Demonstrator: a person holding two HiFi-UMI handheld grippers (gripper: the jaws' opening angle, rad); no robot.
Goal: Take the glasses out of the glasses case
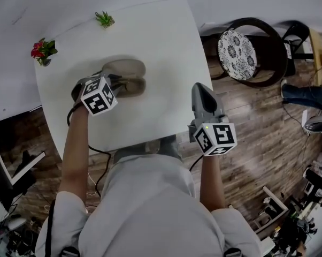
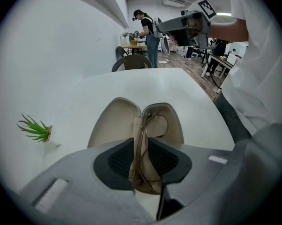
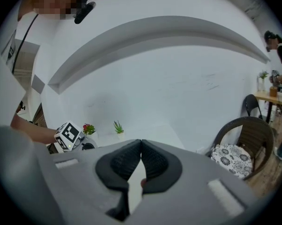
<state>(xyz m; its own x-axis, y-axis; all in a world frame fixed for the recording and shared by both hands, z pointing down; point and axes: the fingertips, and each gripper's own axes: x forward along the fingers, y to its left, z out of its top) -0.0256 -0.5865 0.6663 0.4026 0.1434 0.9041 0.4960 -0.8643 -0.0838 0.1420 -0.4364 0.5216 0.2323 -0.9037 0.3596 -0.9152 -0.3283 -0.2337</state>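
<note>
A beige glasses case (image 1: pixel 124 75) lies open on the white table (image 1: pixel 161 47), both shell halves facing up. In the left gripper view the case (image 2: pixel 112 124) sits just beyond the jaws. My left gripper (image 2: pixel 141 150) is shut on the clear-framed glasses (image 2: pixel 138 125), which stand on edge between the black pads over the case's middle hinge. From the head view the left gripper (image 1: pixel 118 84) reaches over the case from the near left. My right gripper (image 1: pixel 201 96) hovers at the table's right edge, shut with nothing between its pads (image 3: pixel 140 159).
A red flower pot (image 1: pixel 42 51) and a small green plant (image 1: pixel 104 19) stand at the table's far left. A dark wicker chair with a patterned cushion (image 1: pixel 237 53) stands right of the table. A wall with a ledge runs behind the table.
</note>
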